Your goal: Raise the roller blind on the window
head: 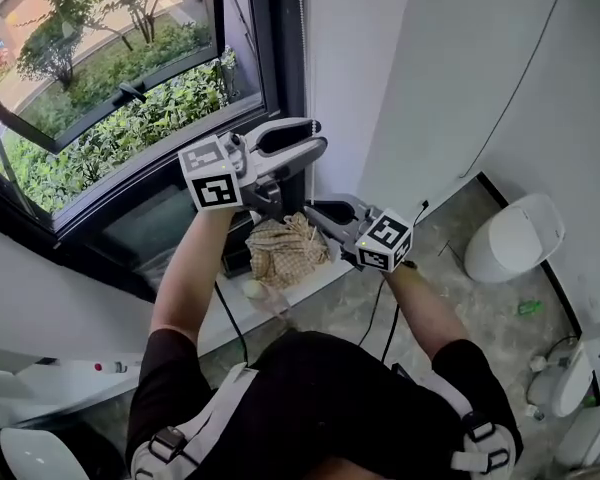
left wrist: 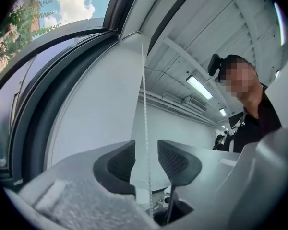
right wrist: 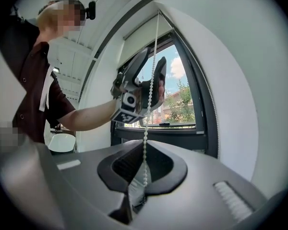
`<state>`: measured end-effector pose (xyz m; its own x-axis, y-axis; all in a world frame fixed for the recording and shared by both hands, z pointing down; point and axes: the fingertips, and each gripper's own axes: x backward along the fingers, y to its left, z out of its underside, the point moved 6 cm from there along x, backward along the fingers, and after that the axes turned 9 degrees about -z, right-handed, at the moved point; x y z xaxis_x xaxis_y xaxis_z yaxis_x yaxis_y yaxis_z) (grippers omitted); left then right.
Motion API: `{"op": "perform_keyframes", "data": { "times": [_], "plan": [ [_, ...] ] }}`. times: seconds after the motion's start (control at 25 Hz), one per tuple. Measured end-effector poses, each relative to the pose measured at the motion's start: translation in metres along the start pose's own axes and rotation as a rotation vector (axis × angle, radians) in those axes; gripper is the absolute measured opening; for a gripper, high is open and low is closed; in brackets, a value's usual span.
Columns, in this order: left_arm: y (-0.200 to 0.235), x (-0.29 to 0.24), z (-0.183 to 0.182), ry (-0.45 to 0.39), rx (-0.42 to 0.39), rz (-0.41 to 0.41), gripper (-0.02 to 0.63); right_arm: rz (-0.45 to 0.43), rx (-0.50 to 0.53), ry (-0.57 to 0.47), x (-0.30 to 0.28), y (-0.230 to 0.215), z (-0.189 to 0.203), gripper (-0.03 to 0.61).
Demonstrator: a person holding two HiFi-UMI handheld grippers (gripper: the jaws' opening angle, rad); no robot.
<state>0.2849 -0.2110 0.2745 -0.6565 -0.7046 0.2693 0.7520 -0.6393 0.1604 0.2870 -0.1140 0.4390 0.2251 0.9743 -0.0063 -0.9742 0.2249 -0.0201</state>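
Note:
A white bead chain (right wrist: 151, 75) hangs down the window's right frame from the roller blind (right wrist: 145, 35), which sits high at the top of the window. My right gripper (right wrist: 144, 176) is shut on the bead chain, which runs down into its closed jaws. Above it, my left gripper (left wrist: 146, 159) stands open. The chain (left wrist: 145, 128) passes through the gap between its pads (left wrist: 120, 162) without touching them. In the head view the left gripper (head: 292, 140) is raised near the dark window frame, and the right gripper (head: 325, 213) is just below it.
The dark-framed window (head: 265, 48) looks out on green shrubs. A white wall (head: 430, 78) stands right of it. On the sill below lies a woven bag (head: 285, 250). A white bin (head: 515, 236) and cables are on the floor at the right.

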Motion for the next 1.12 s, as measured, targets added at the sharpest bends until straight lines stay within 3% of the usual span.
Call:
{"op": "perform_keyframes", "data": {
  "times": [0.12,0.24,0.4,0.52,0.64,0.76,0.88,0.92,0.96,1.0,1.12],
  "plan": [
    [-0.004,-0.003,-0.015,-0.022,-0.034,0.003,0.147,0.000,-0.002,0.005,-0.001,0.003,0.001,0.017],
    [-0.010,-0.003,-0.014,0.002,-0.079,-0.020,0.017,0.007,-0.002,0.000,0.002,0.004,0.002,0.017],
    [-0.014,-0.002,-0.011,-0.022,-0.045,-0.038,0.009,0.007,0.004,-0.004,0.005,0.006,0.002,0.017],
    [-0.014,-0.001,0.000,0.017,-0.052,-0.067,0.008,0.001,0.004,0.028,0.008,0.010,0.014,0.017],
    [-0.005,0.006,0.039,0.107,-0.070,-0.101,0.008,-0.009,-0.043,0.120,0.014,0.015,0.052,0.017],
    [0.004,0.020,0.100,0.211,-0.054,-0.150,0.008,-0.056,-0.086,0.307,0.020,0.026,0.106,0.017],
    [0.010,0.035,0.139,0.214,0.019,-0.197,0.008,-0.097,-0.127,0.403,0.026,0.032,0.138,0.020],
    [0.011,0.038,0.142,0.199,0.036,-0.210,0.008,-0.099,-0.139,0.393,0.028,0.032,0.138,0.022],
    [0.011,0.041,0.142,0.192,0.042,-0.218,0.008,-0.096,-0.145,0.371,0.029,0.031,0.134,0.064],
    [0.011,0.041,0.141,0.196,0.039,-0.218,0.008,-0.091,-0.141,0.341,0.029,0.030,0.126,0.145],
    [0.010,0.041,0.137,0.201,0.039,-0.202,0.008,-0.055,-0.073,0.221,0.031,0.018,0.080,0.161]
  ]
}}
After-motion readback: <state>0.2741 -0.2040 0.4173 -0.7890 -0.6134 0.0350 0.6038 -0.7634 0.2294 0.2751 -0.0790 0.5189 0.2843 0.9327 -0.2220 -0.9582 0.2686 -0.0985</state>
